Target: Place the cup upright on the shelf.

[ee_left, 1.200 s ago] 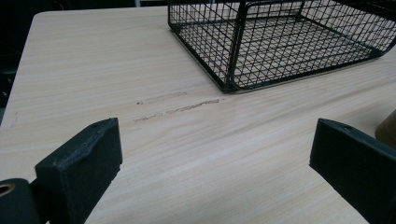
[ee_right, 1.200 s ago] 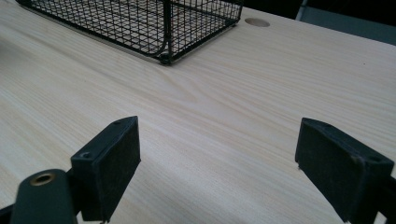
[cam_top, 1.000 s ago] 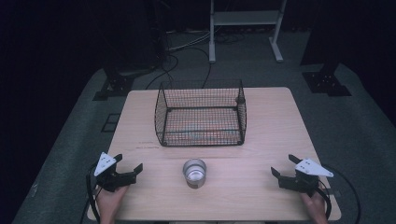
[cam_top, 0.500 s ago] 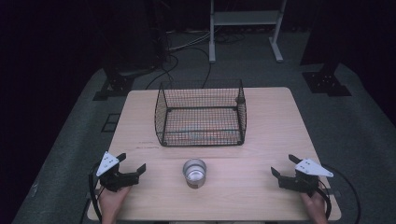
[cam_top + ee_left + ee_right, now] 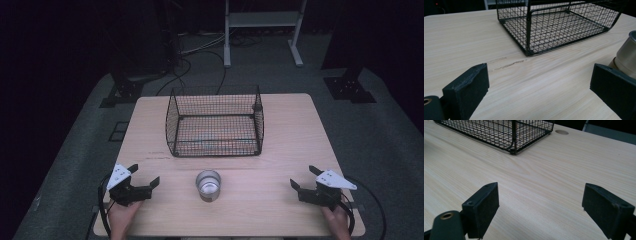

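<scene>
A small shiny metal cup (image 5: 208, 184) stands upright on the wooden table (image 5: 280, 150), near its front edge and in the middle. Behind it sits a black wire basket (image 5: 216, 122) with nothing inside. My left gripper (image 5: 144, 176) rests at the front left, open, its jaws wide apart and pointing right toward the cup. In the left gripper view the cup (image 5: 627, 56) shows just past the right jaw, with the basket (image 5: 556, 22) farther off. My right gripper (image 5: 302, 178) sits at the front right, open, with bare table between its jaws.
A round cable hole (image 5: 561, 132) lies in the table beyond the basket corner (image 5: 514, 135). A scuff mark (image 5: 509, 65) runs across the wood in front of the basket. Dark floor, cables and a white stand (image 5: 262, 20) lie beyond the table.
My left gripper has shifted slightly forward and to the right. The right gripper, cup and basket have stayed put.
</scene>
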Demonstrator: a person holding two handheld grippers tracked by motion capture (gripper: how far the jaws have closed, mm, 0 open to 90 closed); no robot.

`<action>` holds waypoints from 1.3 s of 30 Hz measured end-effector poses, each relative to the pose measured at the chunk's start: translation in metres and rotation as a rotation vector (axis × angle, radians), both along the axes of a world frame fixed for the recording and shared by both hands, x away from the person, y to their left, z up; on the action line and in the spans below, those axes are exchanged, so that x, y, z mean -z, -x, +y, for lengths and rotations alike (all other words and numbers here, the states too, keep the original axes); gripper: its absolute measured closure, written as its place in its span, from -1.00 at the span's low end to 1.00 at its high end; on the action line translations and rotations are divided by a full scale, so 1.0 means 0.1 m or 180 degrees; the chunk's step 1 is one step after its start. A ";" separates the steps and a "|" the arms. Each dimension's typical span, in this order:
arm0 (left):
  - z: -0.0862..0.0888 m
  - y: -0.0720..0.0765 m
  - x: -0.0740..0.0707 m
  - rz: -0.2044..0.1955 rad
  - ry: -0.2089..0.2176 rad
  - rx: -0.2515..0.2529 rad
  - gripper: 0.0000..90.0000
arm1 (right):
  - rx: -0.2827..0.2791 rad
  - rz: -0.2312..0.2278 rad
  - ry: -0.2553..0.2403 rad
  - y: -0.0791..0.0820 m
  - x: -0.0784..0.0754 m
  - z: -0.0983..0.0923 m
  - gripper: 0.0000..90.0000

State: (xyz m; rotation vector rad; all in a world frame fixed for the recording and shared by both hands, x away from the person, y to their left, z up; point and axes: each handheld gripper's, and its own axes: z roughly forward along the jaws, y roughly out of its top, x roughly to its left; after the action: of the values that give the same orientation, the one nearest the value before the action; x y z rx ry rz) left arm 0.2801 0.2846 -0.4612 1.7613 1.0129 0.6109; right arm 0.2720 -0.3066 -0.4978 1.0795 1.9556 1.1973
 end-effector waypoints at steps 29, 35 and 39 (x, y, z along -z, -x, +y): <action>-0.26 -0.01 -0.04 0.0012 -0.0090 0.0315 -0.97 | 0.0009 0.0000 0.0012 0.00 0.00 0.00 -0.70; -0.37 -0.01 -0.11 -0.0066 -0.0112 0.0440 -1.00 | 0.0004 -0.0010 0.0024 0.00 0.00 0.01 -0.70; -0.43 -0.02 -0.14 -0.0086 -0.0139 0.0515 -1.00 | 0.0004 -0.0003 0.0017 0.00 0.00 0.00 -0.70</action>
State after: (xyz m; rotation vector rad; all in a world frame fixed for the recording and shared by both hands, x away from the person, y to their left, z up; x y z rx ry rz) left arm 0.2823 0.2413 -0.4471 1.8477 0.8345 0.5565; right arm 0.2722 -0.3063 -0.4978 1.0772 1.9561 1.1911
